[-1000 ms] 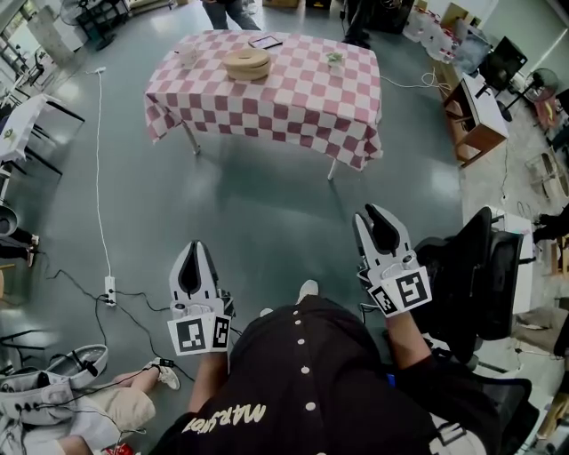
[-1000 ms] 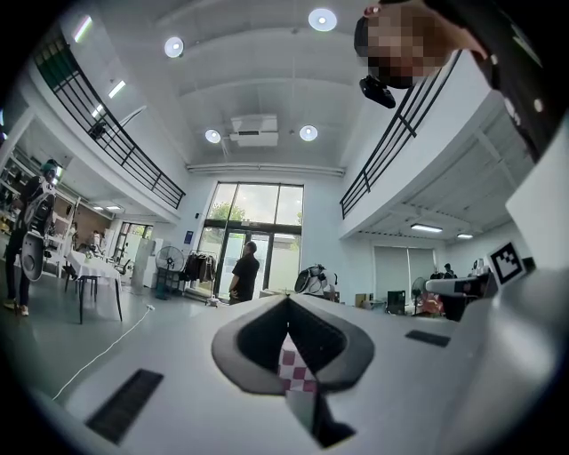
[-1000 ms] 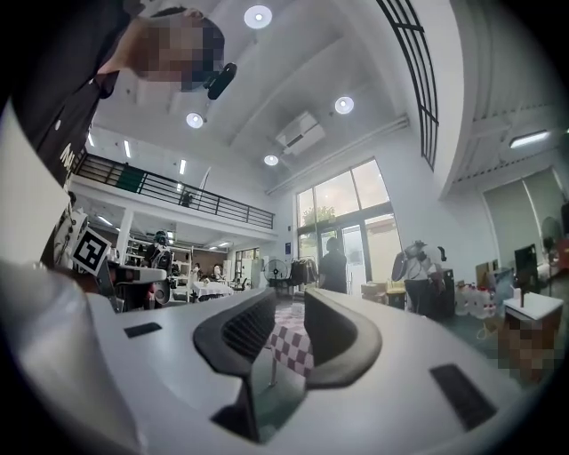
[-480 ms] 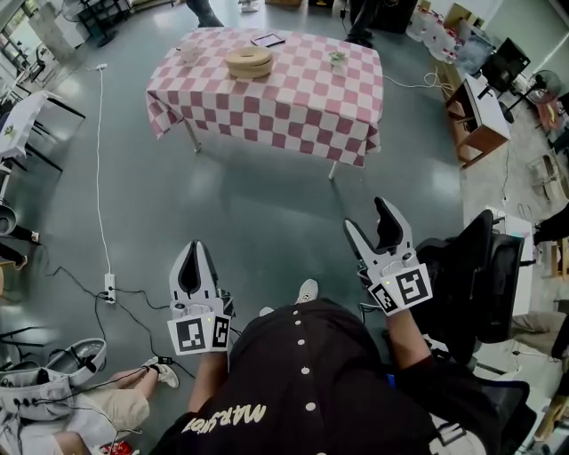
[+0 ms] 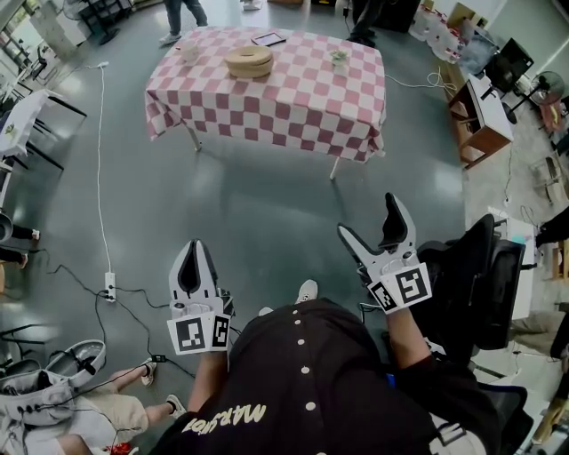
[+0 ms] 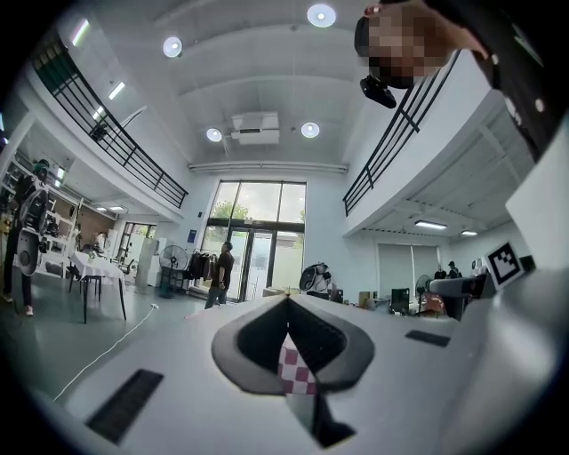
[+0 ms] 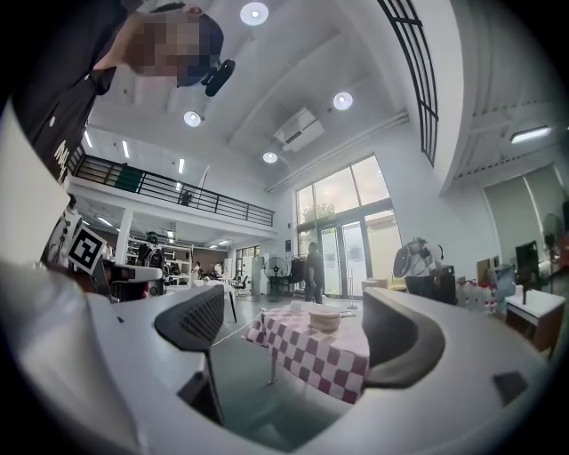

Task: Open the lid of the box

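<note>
The round tan lidded box [image 5: 248,62] sits on the far pink-checked tabletop [image 5: 293,107], well apart from both tongs. The right tongs [image 5: 367,218] are opening wide and empty; the left tongs [image 5: 194,247] are pressed together and empty. With nothing bracing the box, lifting its lid might drag it along the tabletop.

We note the right gripper [image 5: 366,213], shut a second ago, opening wide, empty. Far person [image 5: 182,12] walked left.

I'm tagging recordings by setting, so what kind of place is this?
Likely a large open lab or workshop hall, not a home: a black-railed upper gallery and tall glass entrance doors show in the left gripper view, work desks line the edge, and a white power cable trails across the grey floor.
</note>
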`<state>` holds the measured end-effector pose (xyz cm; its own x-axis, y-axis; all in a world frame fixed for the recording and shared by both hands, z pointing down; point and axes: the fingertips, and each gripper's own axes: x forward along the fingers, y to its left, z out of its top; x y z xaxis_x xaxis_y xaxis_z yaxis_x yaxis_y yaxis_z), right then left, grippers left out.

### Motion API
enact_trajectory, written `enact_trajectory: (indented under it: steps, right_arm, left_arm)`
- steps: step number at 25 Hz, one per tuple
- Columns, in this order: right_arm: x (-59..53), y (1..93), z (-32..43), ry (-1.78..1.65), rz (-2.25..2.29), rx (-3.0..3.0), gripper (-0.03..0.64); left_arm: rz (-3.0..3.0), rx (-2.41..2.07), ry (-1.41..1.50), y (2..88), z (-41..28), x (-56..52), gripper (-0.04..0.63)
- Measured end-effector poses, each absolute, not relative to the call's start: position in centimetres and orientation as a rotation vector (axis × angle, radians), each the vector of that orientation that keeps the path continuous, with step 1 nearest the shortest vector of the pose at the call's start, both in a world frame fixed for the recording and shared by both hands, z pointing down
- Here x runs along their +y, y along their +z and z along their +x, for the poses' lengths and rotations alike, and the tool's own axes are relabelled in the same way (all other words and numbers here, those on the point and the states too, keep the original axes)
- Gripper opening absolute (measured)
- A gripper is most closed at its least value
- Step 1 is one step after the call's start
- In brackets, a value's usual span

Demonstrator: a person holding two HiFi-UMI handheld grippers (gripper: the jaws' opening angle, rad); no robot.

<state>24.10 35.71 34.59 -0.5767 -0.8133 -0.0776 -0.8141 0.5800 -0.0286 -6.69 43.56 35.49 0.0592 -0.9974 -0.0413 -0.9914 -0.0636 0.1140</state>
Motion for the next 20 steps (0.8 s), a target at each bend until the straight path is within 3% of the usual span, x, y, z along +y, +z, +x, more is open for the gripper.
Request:
enact_trajectory:
  steps: [6,20]
  right_arm:
    - [34.2,35.2,24.2,0.031,-1.374,2.752,0.505]
    - [30.8,37.9,26.3,-0.082,-1.317,2.769,0.505]
  left_arm:
    - [2.235,-2.133,-0.158,35.4,-5.8,42.5,0.011]
    - [2.133,-2.178,-0.143,35.5,-2.7,39.9,0.011]
